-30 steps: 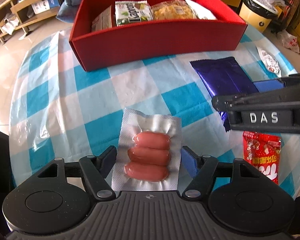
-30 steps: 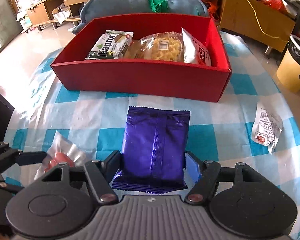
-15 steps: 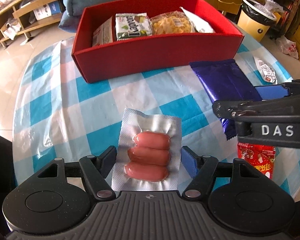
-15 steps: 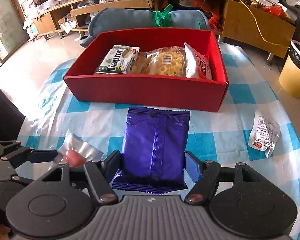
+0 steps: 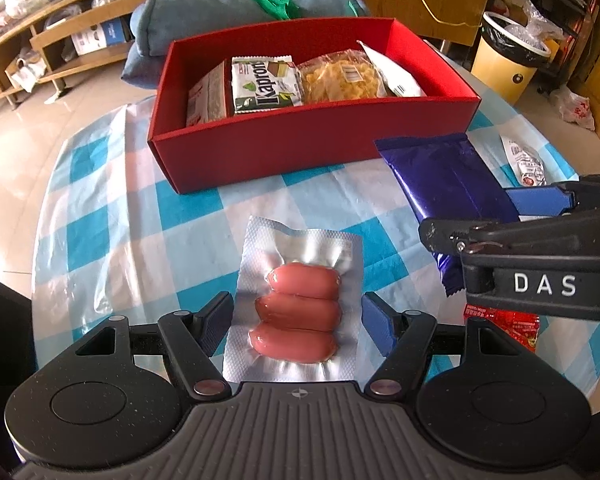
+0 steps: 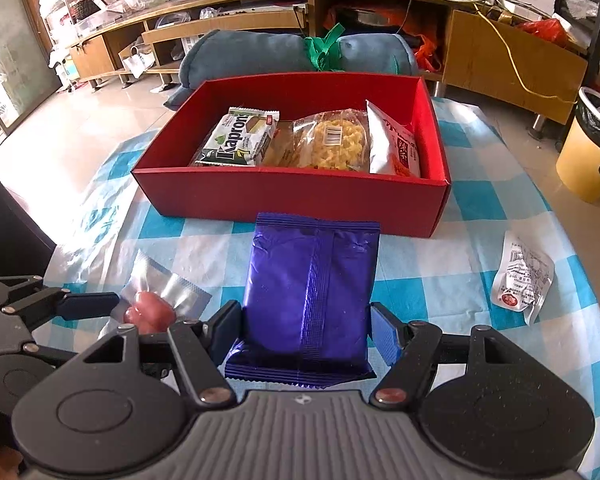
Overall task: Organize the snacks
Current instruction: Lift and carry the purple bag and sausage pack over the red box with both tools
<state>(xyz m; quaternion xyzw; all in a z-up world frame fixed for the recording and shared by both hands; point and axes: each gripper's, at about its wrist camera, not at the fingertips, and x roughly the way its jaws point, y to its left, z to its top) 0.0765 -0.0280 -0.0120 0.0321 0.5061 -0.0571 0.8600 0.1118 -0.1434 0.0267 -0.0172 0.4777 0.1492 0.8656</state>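
Nearest the left wrist camera, the left gripper [image 5: 296,316] held the vacuum-sealed sausage pack [image 5: 298,312] by its two long edges, the fingers pressed against the foil margins rather than the three sausages themselves, probably because the flat margins gave a firmer grip than the rounded meat. The pack stuck out forward, apparently lifted above the checked tablecloth [image 5: 112,216].

Beside it, the right gripper [image 6: 306,330] was clamped on the purple foil packet [image 6: 310,296] in the same way, one finger on each side edge, the packet lying lengthwise with its far end pointing at the box. Both packs seemed held out in front so they could be carried over the near wall and dropped in flat.

Still on the cloth lay a red snack bag [image 5: 500,326], partly hidden under the right gripper in the left view, and a small white sachet [image 6: 524,278] well off to the right; these looked left for later.

Farther off, the red box [image 6: 292,196] stood open with a green-and-white Kaprons wafer pack [image 6: 238,138], a clear bag of yellow crisps [image 6: 332,140] and a silver pouch [image 6: 392,144] propped along its far half. The near half appeared free, likely for the two held packs.
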